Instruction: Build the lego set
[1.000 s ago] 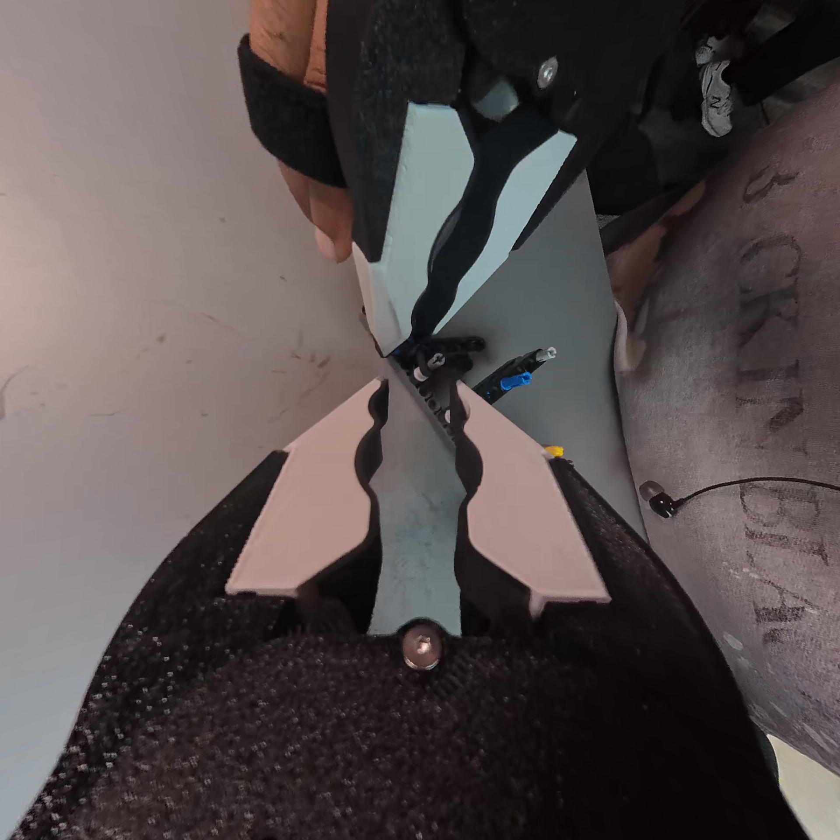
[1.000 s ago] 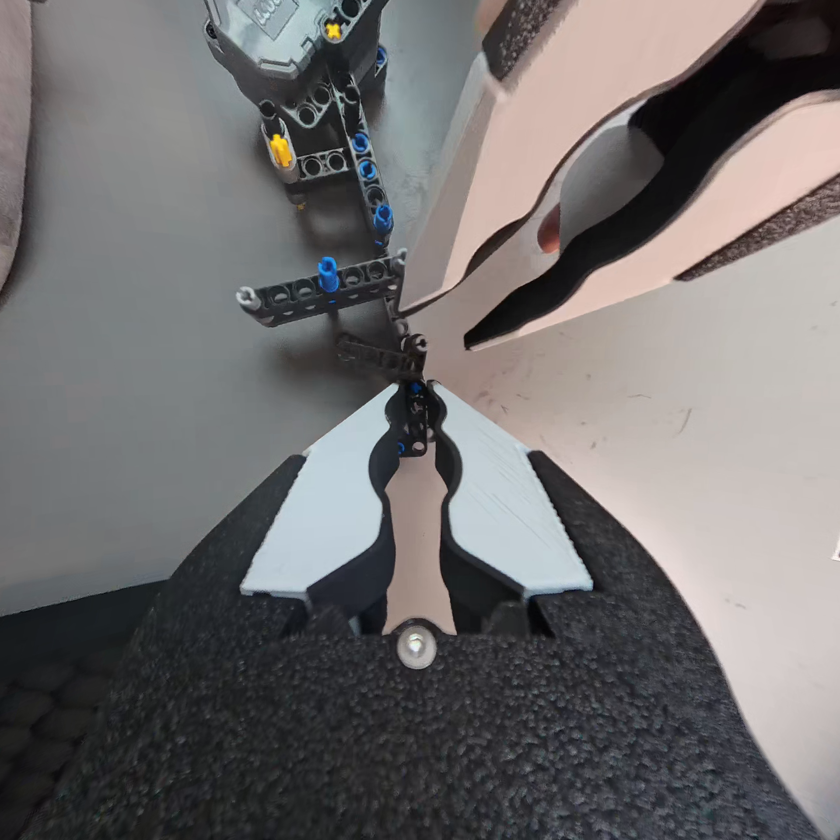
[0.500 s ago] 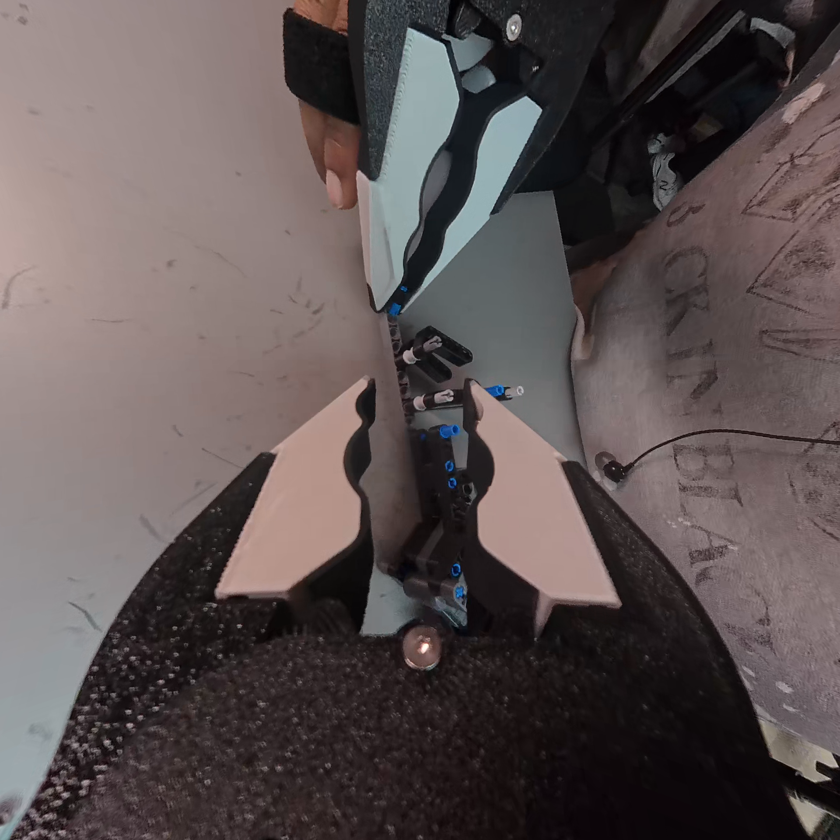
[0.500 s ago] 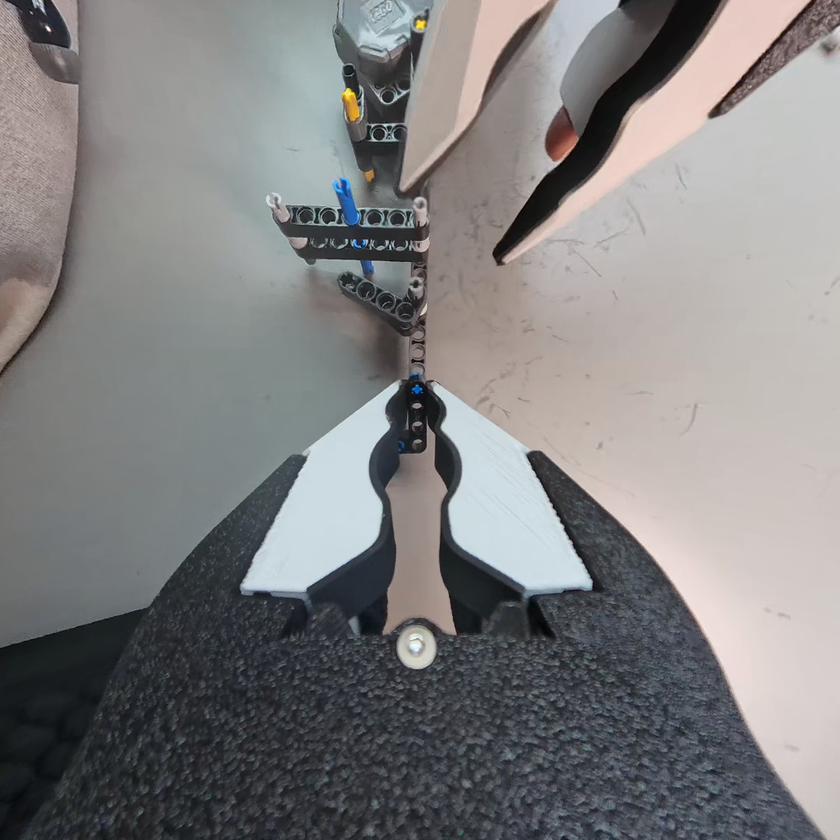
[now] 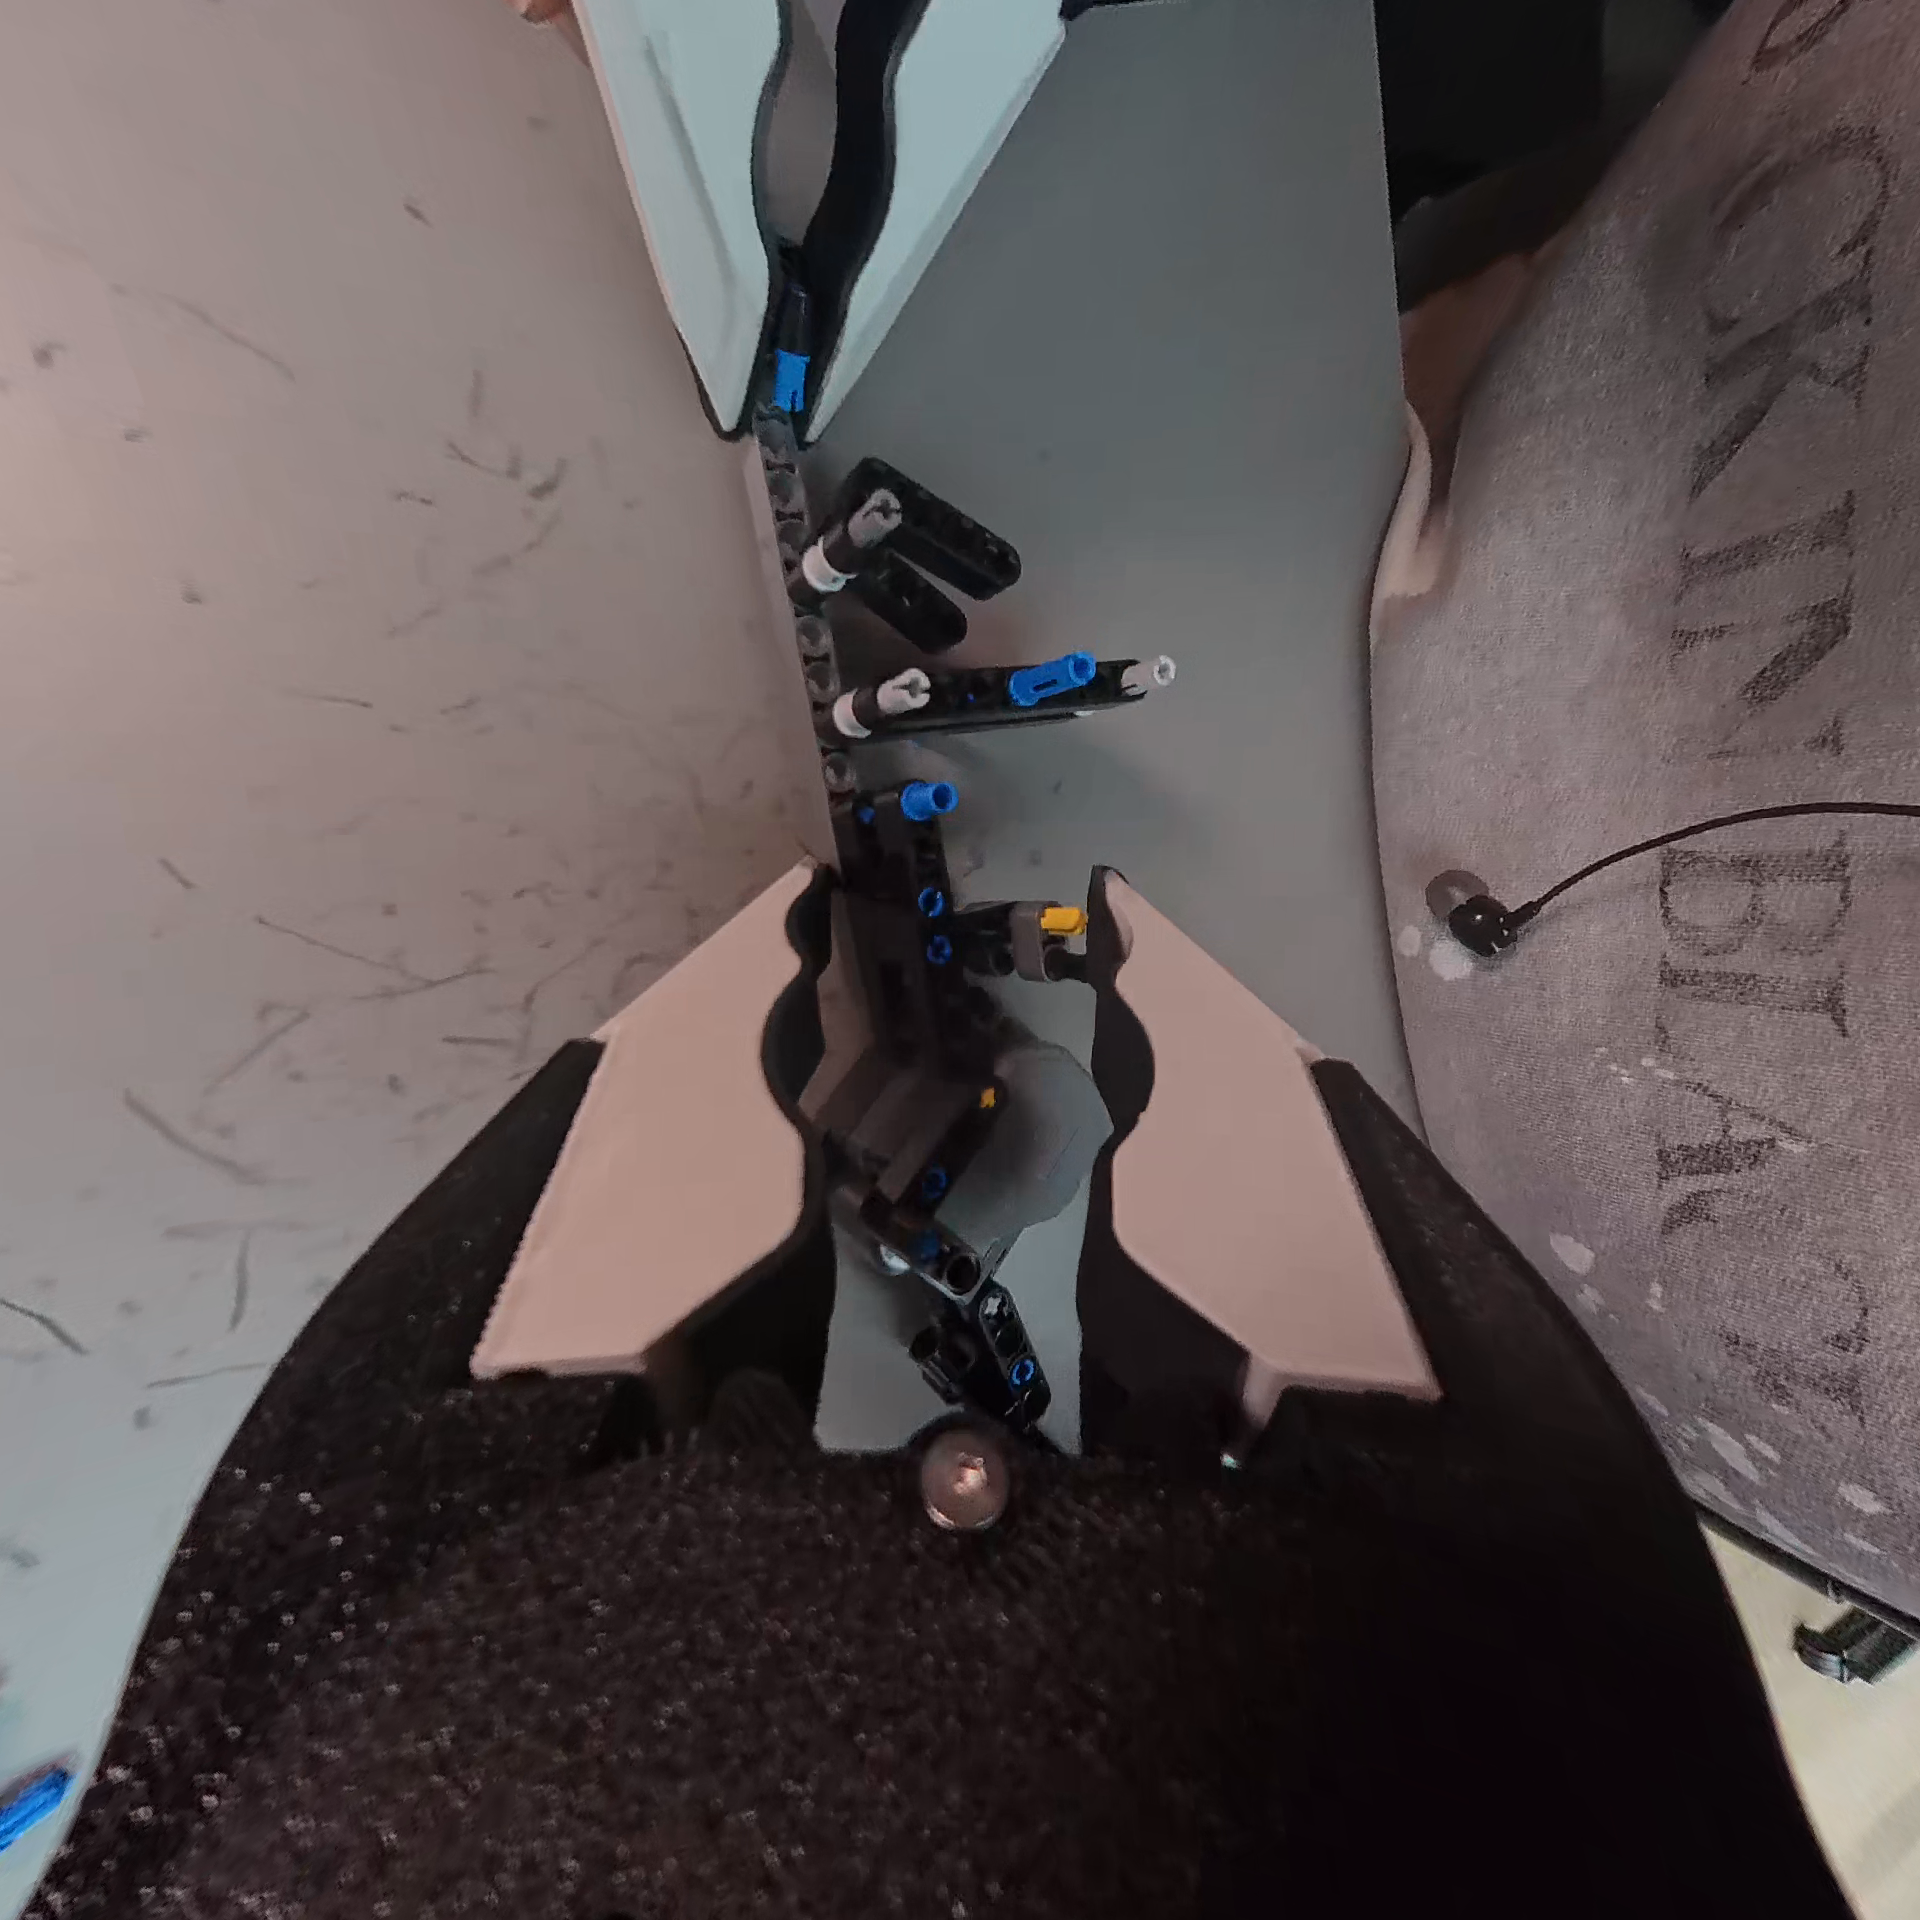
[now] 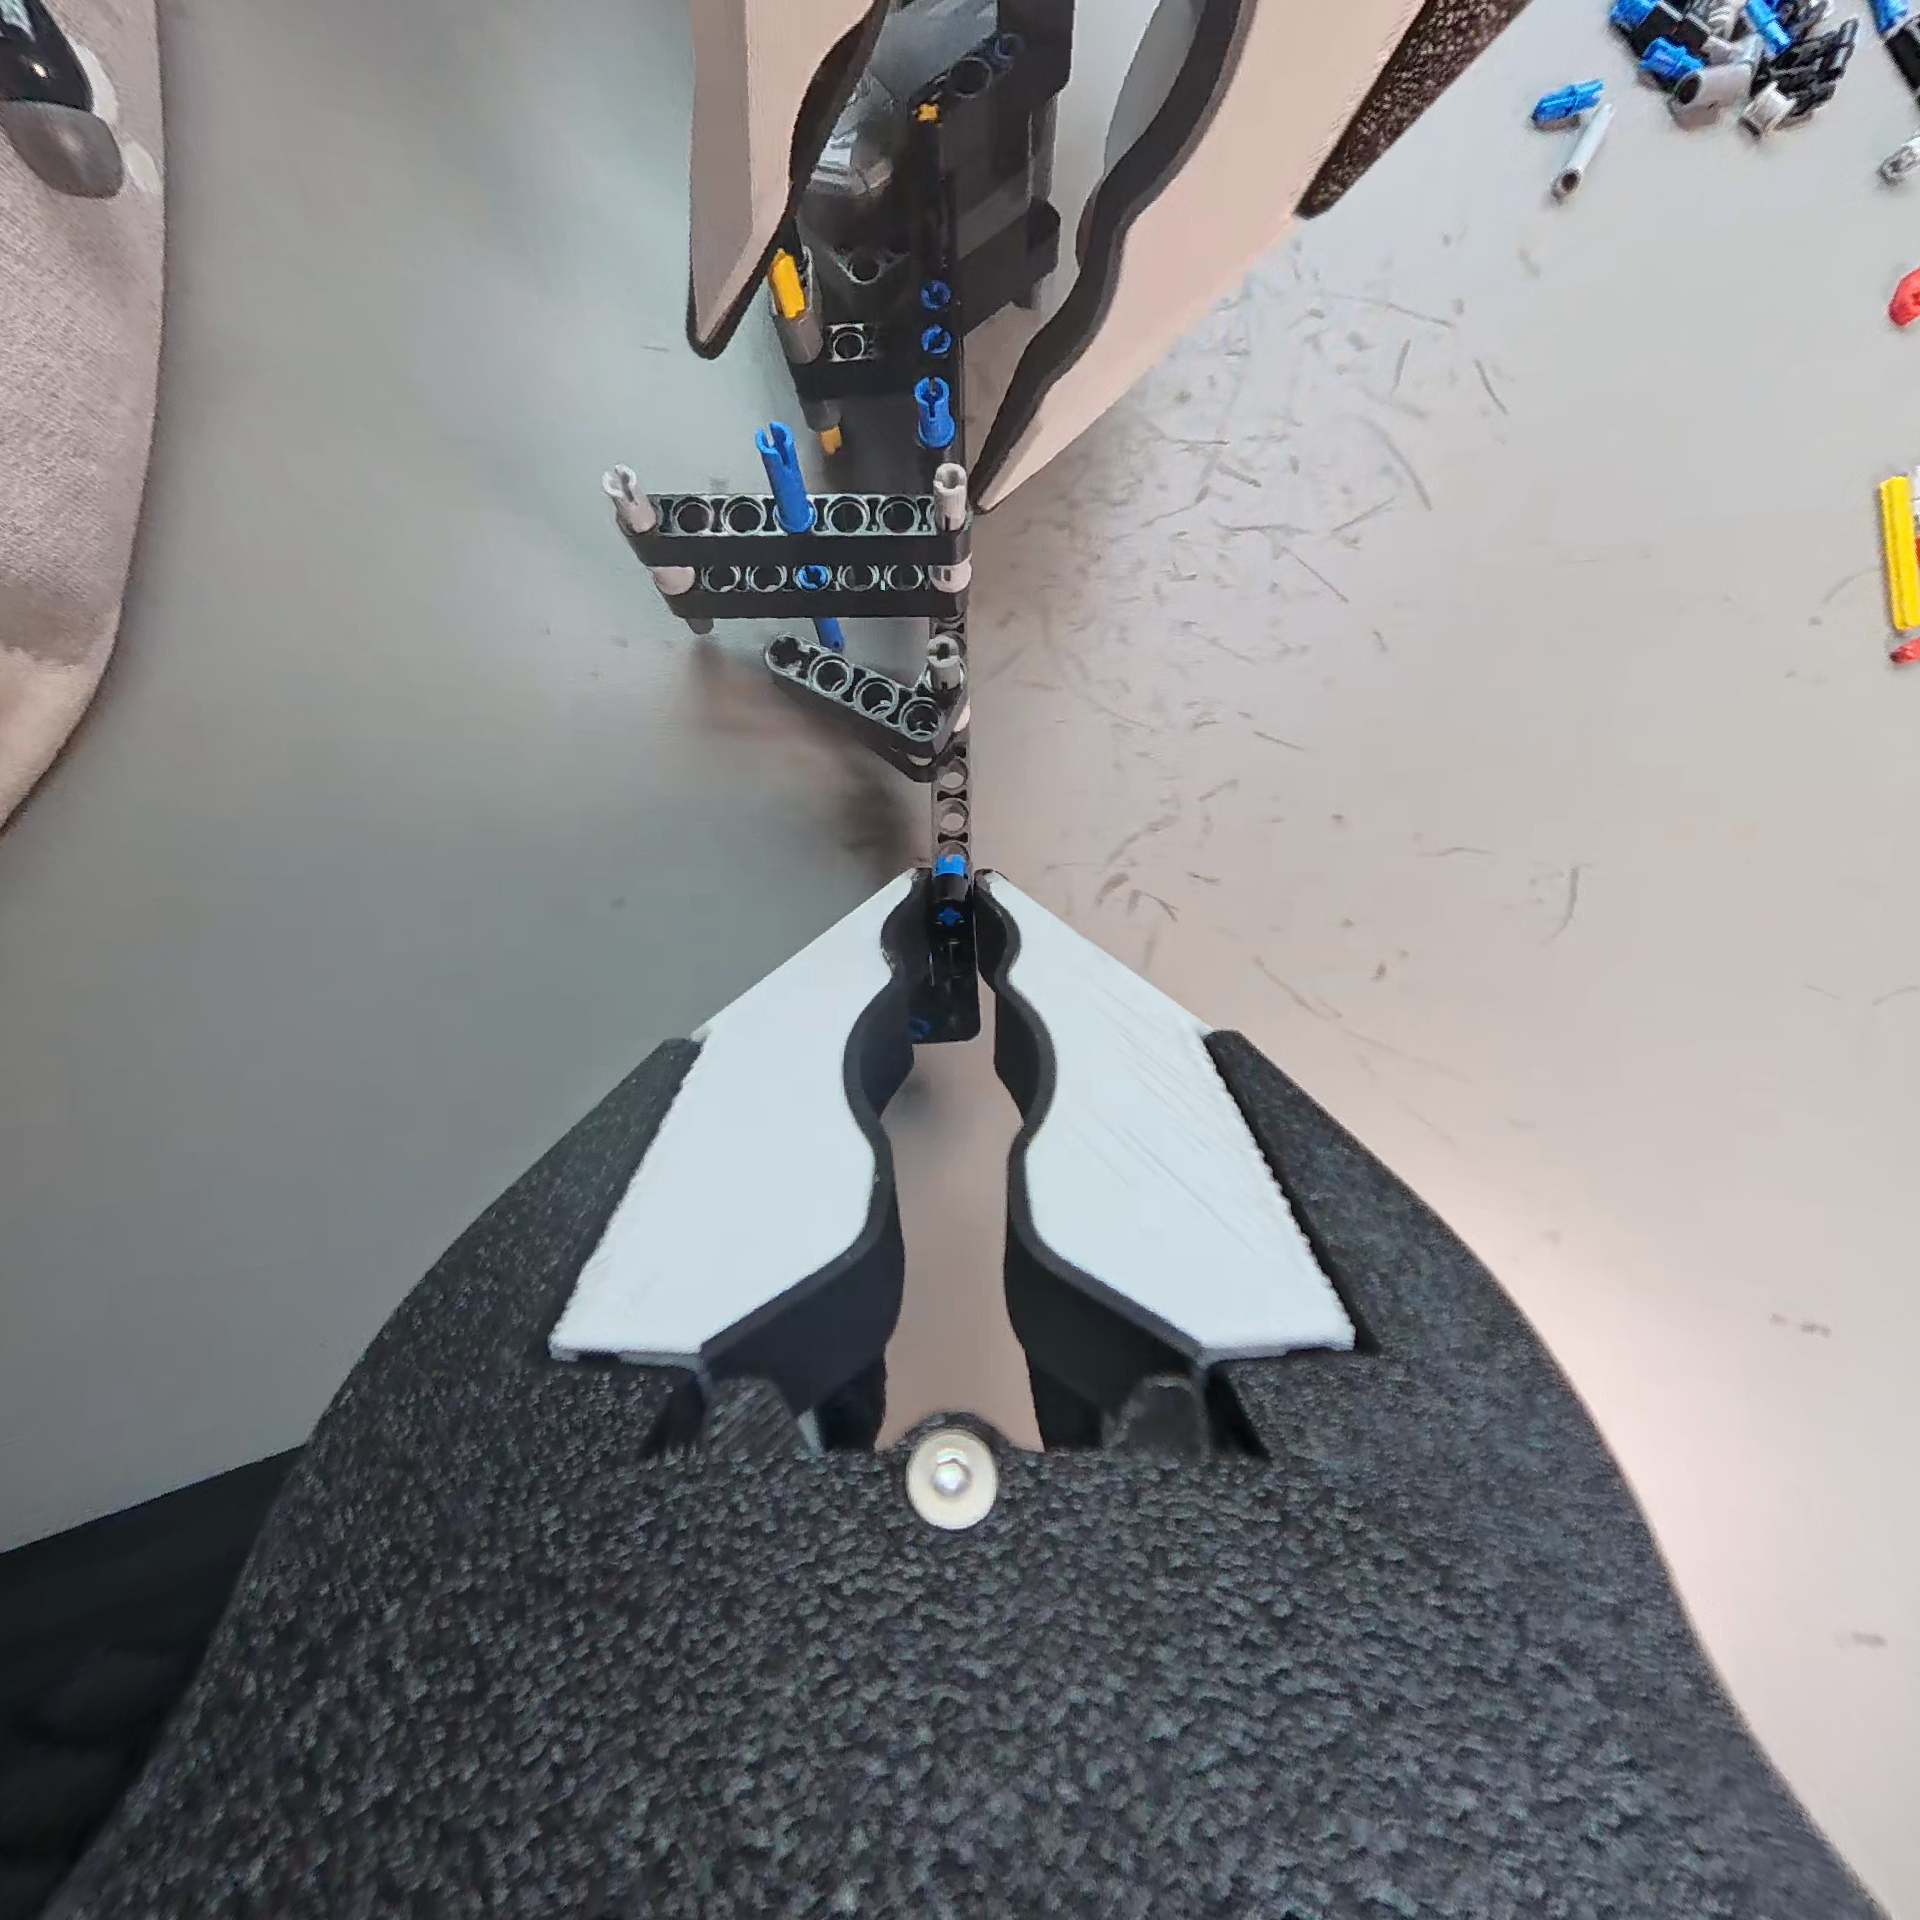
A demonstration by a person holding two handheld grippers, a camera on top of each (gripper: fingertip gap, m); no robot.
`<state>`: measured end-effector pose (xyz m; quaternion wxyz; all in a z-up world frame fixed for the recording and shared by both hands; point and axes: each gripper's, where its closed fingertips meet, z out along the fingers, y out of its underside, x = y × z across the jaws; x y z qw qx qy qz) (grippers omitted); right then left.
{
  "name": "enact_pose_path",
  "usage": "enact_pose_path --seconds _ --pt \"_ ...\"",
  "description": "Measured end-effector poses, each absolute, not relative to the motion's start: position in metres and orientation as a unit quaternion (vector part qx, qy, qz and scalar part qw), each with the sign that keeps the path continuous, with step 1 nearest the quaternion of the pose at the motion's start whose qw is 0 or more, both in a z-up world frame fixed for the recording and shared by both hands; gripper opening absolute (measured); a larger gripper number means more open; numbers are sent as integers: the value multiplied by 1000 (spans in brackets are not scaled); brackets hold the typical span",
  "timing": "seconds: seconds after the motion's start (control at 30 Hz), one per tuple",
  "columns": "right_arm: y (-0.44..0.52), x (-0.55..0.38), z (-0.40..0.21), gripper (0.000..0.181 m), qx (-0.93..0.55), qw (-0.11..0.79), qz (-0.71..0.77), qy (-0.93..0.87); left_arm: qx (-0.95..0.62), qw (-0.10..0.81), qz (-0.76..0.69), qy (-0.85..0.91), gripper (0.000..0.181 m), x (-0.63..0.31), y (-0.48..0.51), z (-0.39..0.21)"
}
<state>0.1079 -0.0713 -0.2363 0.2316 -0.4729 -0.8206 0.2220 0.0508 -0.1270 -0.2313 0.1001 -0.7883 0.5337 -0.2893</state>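
Note:
A black Lego assembly (image 5: 894, 935) has a long thin beam, side beams, blue, grey and yellow pins and a grey motor block (image 6: 935, 135). It hangs above the table between both grippers. My right gripper (image 6: 948, 883), with pale blue fingers, is shut on the near end of the long beam (image 6: 951, 800). It also shows at the top of the left wrist view (image 5: 779, 416). My left gripper (image 5: 961, 883), with pinkish fingers, is open. Its jaws straddle the motor end of the assembly. It also shows at the top of the right wrist view (image 6: 852, 426).
Below is a scuffed white table (image 6: 1455, 935) beside a grey mat (image 6: 364, 831). Loose Lego pieces (image 6: 1725, 52), a yellow beam (image 6: 1899, 551) and a red piece (image 6: 1907, 296) lie at the right. Printed grey fabric (image 5: 1662, 727) with a black cable (image 5: 1662, 842) lies beside the mat. From the left gripper's tips to the red piece (image 6: 1907, 296) is close to 25 cm.
My left gripper has opened wider and slid forward along the assembly until its jaws straddle the motor block. My right gripper has kept its hold on the beam's end.

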Motion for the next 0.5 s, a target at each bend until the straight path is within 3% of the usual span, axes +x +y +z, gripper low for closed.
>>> enact_pose_path --seconds 0.5 --pt "-45 124 -212 36 -527 282 256 -759 -801 92 -254 535 50 27 -110 -231"
